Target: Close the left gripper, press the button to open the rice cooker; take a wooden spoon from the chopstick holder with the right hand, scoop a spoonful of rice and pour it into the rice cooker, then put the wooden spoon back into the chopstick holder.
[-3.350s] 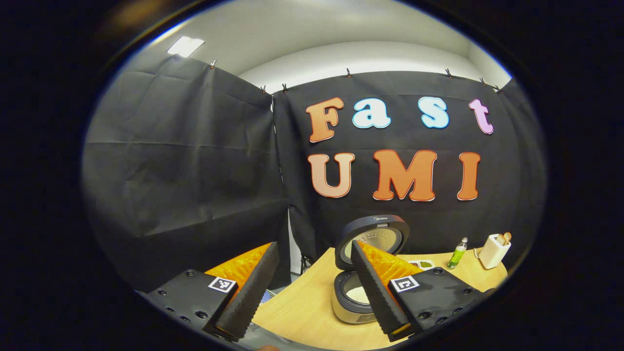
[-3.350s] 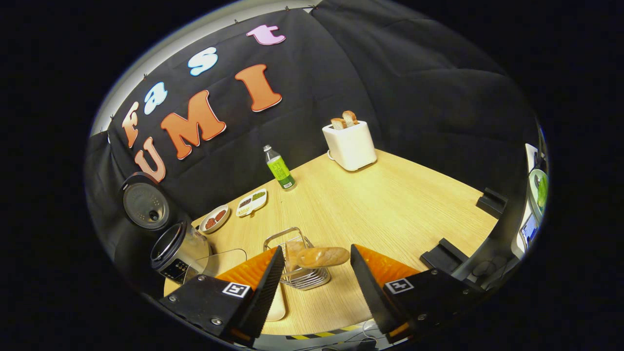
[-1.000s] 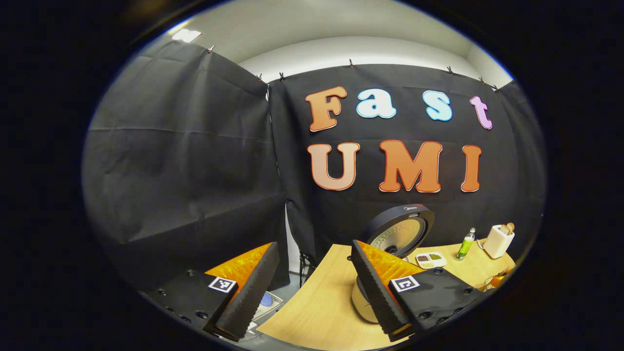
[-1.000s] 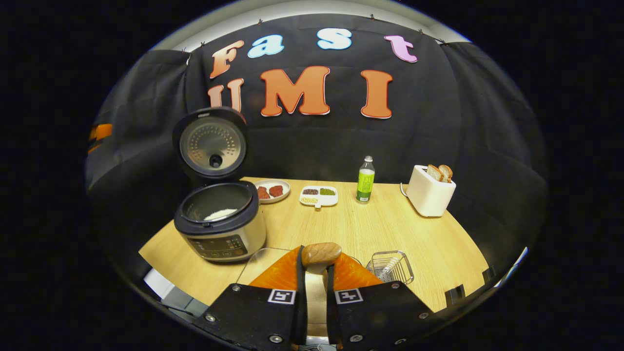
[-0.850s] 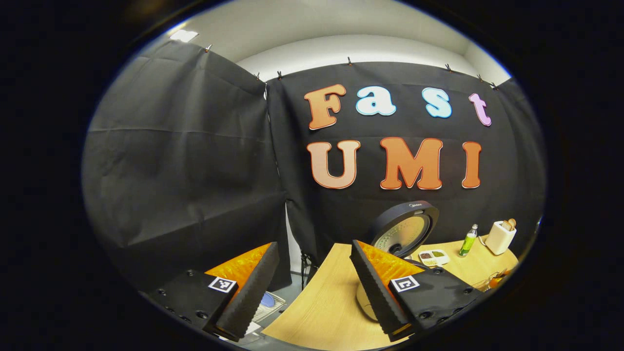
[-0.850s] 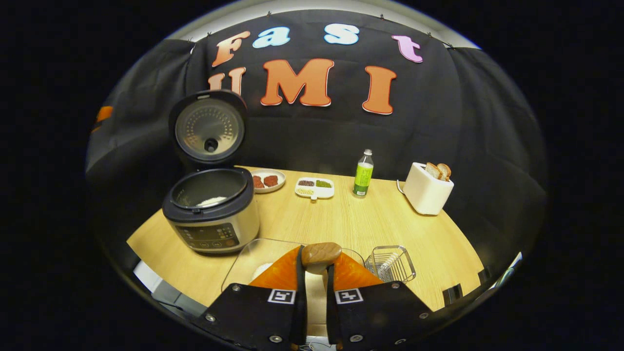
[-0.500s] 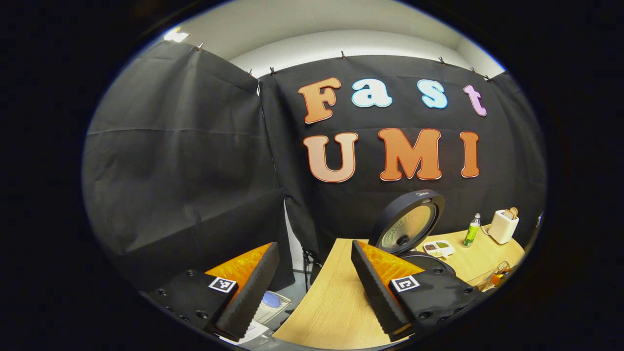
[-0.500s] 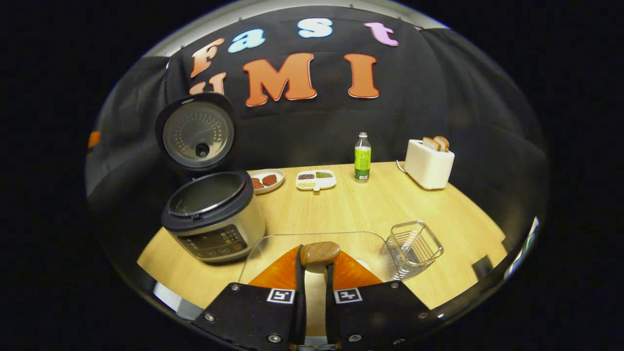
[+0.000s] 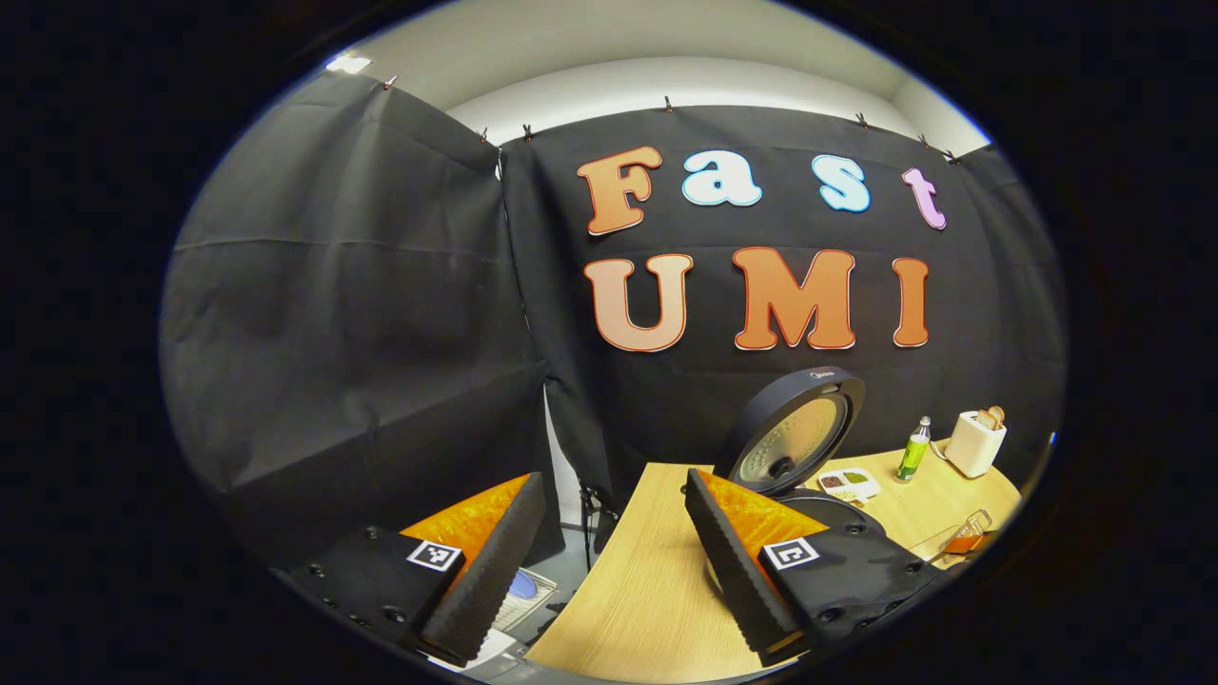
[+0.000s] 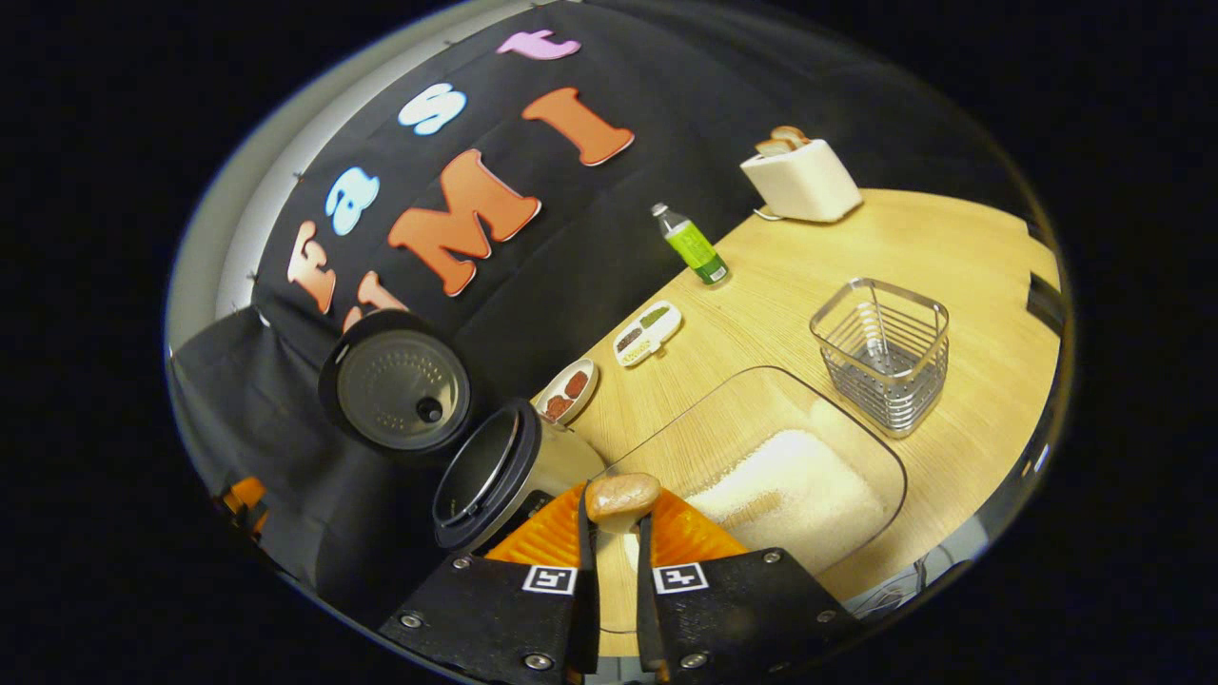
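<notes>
Right claw (image 10: 609,547): fingers pressed together on the spoon (image 10: 621,497), pinching its handle; the bowl end sticks out just past the fingertips, long axis along the fingers, pointing forward.
Tray (image 10: 861,447): clear, just ahead of the right claw on the surface (image 10: 952,238); rice (image 10: 785,495) heaped in its near part, the spoon bowl above its near left edge.
Cooker (image 10: 495,471): just left of the tray, lid (image 10: 398,392) swung up and back, pot mouth open beside the spoon bowl.
Holder (image 10: 883,352): wire basket beyond the tray's far right corner, upright, near the surface's right edge.
Open room: bare surface between holder, bottle (image 10: 692,244) and toaster (image 10: 801,178); two small dishes (image 10: 609,357) lie along the back wall.
Left claw (image 9: 614,561): fingers spread wide, nothing between them, off the surface's left edge, well apart from the cooker (image 9: 818,504).
Lid (image 9: 795,442): upright behind the left claw's right finger.
</notes>
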Demonstrator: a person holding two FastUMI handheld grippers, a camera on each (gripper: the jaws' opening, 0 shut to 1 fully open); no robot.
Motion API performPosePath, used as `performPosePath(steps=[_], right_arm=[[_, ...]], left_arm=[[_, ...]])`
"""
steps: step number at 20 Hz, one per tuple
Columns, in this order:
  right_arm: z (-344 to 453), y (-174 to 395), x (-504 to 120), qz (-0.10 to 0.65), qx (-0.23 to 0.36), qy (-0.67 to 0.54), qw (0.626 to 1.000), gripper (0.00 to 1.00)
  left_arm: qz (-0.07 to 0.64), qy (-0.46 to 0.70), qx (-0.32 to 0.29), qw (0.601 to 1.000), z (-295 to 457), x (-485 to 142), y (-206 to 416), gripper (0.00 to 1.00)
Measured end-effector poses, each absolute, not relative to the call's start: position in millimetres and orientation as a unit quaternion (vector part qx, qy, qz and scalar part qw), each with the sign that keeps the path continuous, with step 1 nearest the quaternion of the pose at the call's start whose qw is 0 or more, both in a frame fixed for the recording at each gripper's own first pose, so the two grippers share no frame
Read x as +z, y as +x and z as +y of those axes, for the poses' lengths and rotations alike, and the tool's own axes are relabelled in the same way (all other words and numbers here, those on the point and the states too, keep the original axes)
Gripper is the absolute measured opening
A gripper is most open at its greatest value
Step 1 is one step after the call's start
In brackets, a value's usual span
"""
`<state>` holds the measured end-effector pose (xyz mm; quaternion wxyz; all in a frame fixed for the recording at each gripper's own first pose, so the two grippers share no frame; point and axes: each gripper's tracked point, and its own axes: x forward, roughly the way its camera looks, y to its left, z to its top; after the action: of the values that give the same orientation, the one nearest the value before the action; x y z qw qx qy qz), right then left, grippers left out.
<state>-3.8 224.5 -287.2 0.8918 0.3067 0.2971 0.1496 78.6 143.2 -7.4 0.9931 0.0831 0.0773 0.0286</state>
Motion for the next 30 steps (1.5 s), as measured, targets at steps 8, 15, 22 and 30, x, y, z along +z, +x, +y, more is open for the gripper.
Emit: performPosePath(steps=[8, 15, 22, 30], right_arm=[[199.7, 1.1, -283.5, 0.317, 0.103, 0.426, 0.841, 0.15], [168.0, 1.4, -254.1, 0.288, 0.085, 0.528, 0.794, 0.15], [145.6, 1.6, -230.1, 0.269, 0.082, 0.558, 0.781, 0.15], [139.5, -1.6, -191.9, 0.253, 0.093, 0.585, 0.765, 0.15]], left_arm=[[0.072, 0.082, 0.017, 0.994, 133.7, -5.3, 80.0, 1.00], [0.064, 0.076, 0.008, 0.995, 124.9, 2.0, 81.1, 0.97], [0.050, 0.071, -0.001, 0.996, 114.0, 12.3, 74.7, 0.97], [0.043, 0.059, -0.011, 0.997, 104.0, 12.8, 75.2, 0.97]])
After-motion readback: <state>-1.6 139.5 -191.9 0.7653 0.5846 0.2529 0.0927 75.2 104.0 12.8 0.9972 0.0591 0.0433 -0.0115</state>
